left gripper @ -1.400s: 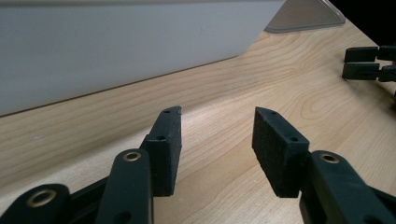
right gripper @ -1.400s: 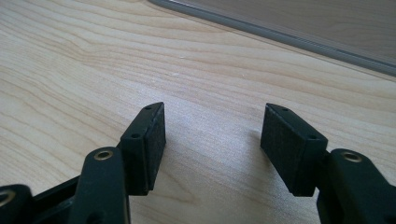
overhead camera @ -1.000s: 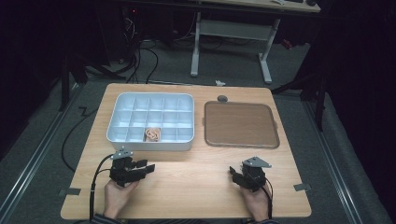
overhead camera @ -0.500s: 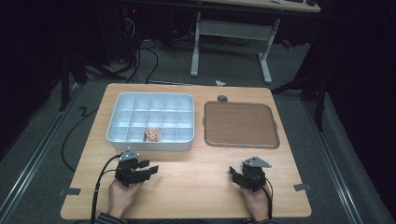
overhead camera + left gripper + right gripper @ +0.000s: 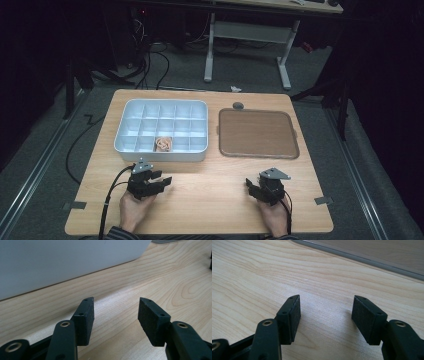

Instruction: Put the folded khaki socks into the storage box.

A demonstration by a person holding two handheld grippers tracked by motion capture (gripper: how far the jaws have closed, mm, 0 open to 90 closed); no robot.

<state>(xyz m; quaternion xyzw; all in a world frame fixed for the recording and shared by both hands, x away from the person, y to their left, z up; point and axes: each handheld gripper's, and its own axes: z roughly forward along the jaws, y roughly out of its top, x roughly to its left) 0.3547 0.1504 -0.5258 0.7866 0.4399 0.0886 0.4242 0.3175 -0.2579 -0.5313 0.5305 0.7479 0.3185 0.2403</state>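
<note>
**Both tongs rest open on the table in front of the tray**

The wooden table (image 5: 200, 210) carries everything. On its far half sit two large things side by side: a white tray (image 5: 161, 151) divided into many small compartments at the left, and a flat brown mat (image 5: 257, 133) with a grey rim at the right, the two near each other but apart. Beyond the mat, near the table's far edge, lies a small dark round knob (image 5: 238, 105).

In the tray's near row, in a compartment about the middle of that row, lies a small tan bundle (image 5: 163, 144) that looks like rubber bands; what it is cannot be told for sure.

The left tongs (image 5: 161, 182) lie low over the table just in front of the tray's near wall, held from below by the left hand (image 5: 133, 211). Their jaws have just been opening and stand wide apart with bare wood between them.

The right tongs (image 5: 251, 187) sit near the mat's near edge, well apart from the left, in the right hand (image 5: 273, 220). Their jaws also gape wide over bare table.
</note>
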